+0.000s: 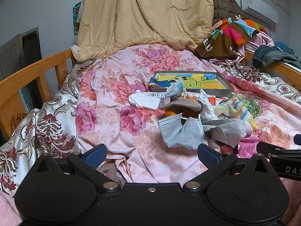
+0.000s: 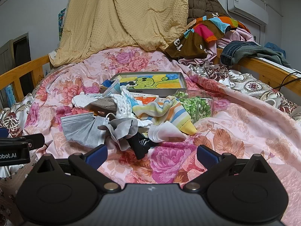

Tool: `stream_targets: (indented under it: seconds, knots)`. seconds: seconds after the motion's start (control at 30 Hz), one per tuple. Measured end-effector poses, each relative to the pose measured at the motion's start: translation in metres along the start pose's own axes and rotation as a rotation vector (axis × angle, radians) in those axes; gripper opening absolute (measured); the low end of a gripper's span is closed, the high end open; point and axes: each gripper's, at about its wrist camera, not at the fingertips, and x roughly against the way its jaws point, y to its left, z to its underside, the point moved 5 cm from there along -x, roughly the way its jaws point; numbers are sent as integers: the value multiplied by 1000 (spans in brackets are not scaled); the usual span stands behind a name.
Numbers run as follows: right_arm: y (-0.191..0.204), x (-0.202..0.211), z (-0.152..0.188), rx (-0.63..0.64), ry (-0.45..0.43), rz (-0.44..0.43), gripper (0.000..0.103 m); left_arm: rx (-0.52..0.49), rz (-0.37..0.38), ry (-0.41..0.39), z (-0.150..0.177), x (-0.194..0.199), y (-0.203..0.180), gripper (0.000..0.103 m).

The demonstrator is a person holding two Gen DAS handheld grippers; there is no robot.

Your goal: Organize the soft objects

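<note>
A heap of soft things lies on the pink floral bedspread [image 1: 116,116]. In it are a grey face mask [image 1: 180,131] [image 2: 82,128], a grey cloth [image 1: 223,130] [image 2: 122,128], a striped sock [image 1: 237,111] [image 2: 165,113], a white knitted glove [image 1: 206,107] [image 2: 124,105], a black sock [image 2: 139,145] and a white cloth [image 2: 165,133]. My left gripper [image 1: 152,154] hovers open just short of the mask. My right gripper [image 2: 152,156] is open too, just before the black sock, nothing between its fingers.
A shallow box with a green cartoon drawing [image 1: 190,82] [image 2: 148,82] lies behind the heap, beside a clear bag of green bits [image 2: 195,105]. A yellow blanket [image 1: 146,15] hangs at the head. Clothes [image 2: 207,32] pile at the right. Wooden rails [image 1: 33,71] [image 2: 263,69] edge the bed.
</note>
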Motion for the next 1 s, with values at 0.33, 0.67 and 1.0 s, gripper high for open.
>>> stream_targets:
  seconds: [0.33,0.67,1.0]
  knots:
    - [0,0,0,-1,-1,-1,103,8,19,6,0,-1,2,102]
    - [2,-6,0,-37,44,-48,103,-10,15,16,1,-5,-1,102]
    - [1,-38,-7,-76,204,-216,103,-7,-30,13,-2,-42,6,102]
